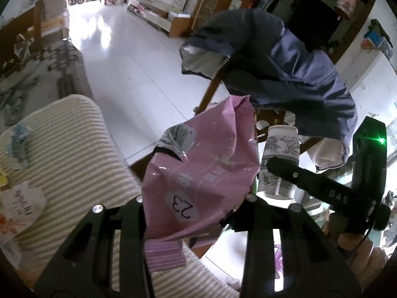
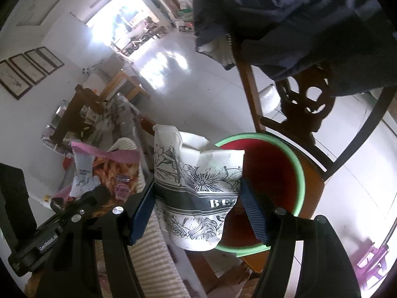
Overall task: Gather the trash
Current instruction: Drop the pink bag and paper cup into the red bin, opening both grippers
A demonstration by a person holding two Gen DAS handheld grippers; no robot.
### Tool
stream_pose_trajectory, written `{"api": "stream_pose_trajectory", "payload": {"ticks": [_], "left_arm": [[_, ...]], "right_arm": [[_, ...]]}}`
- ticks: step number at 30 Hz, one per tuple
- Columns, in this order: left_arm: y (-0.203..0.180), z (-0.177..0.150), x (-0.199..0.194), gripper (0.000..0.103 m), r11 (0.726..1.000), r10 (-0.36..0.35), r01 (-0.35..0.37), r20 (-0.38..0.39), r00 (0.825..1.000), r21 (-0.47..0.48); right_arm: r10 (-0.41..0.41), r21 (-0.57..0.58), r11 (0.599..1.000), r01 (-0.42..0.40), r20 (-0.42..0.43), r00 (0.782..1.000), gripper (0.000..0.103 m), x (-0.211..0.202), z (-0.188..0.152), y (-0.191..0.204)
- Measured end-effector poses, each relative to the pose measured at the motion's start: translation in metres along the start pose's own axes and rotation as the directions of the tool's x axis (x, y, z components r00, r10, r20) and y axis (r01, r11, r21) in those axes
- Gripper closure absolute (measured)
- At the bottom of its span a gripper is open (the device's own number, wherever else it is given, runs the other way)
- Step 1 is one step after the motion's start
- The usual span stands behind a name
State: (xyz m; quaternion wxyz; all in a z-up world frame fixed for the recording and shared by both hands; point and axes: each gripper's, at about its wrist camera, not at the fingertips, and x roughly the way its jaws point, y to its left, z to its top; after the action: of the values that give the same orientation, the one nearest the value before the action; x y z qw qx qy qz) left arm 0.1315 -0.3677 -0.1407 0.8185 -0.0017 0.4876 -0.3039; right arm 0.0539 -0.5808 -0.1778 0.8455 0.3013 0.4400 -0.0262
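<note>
My left gripper (image 1: 196, 208) is shut on a crumpled pink snack wrapper (image 1: 206, 168) marked "23", held in the air past the edge of a striped cushion. The wrapper also shows in the right wrist view (image 2: 109, 166) at the left. My right gripper (image 2: 197, 198) is shut on a crushed white paper cup (image 2: 196, 193) with black flower print, held just in front of and above a red basin with a green rim (image 2: 301, 173) that sits on a wooden chair. The cup (image 1: 281, 156) and the right gripper (image 1: 310, 181) show to the right of the wrapper in the left wrist view.
A striped cushion (image 1: 69, 149) carries paper scraps (image 1: 22, 203) at the left. A dark blue jacket (image 1: 285, 74) hangs over the wooden chair's back (image 2: 307, 104). White tiled floor (image 1: 124, 57) stretches behind. A cluttered low table (image 2: 82, 114) stands at the left.
</note>
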Motion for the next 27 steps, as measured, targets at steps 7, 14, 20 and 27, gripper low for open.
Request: {"api": "stream_pose_trajectory", "payload": {"ticks": [7, 14, 20, 27], "left_arm": [[-0.012, 0.002, 0.019, 0.035, 1.000, -0.018, 0.018, -0.041, 0.999, 0.015], [-0.013, 0.001, 0.013, 0.035, 1.000, -0.007, 0.008, -0.028, 1.000, 0.028], [-0.009, -0.001, -0.007, 0.035, 0.999, 0.005, -0.006, 0.014, 1.000, 0.041], [0.004, -0.010, -0.042, 0.035, 0.999, 0.028, -0.030, 0.072, 0.997, 0.024]], "right_arm": [[-0.008, 0.060, 0.998, 0.010, -0.026, 1.000, 0.025, 0.005, 0.001, -0.020], [-0.015, 0.089, 0.996, 0.015, -0.007, 1.000, 0.024, -0.003, 0.000, -0.026], [-0.017, 0.093, 0.996, 0.016, 0.020, 1.000, 0.023, -0.009, -0.001, -0.020], [-0.014, 0.086, 0.996, 0.011, 0.036, 0.999, 0.023, -0.014, -0.007, -0.003]]}}
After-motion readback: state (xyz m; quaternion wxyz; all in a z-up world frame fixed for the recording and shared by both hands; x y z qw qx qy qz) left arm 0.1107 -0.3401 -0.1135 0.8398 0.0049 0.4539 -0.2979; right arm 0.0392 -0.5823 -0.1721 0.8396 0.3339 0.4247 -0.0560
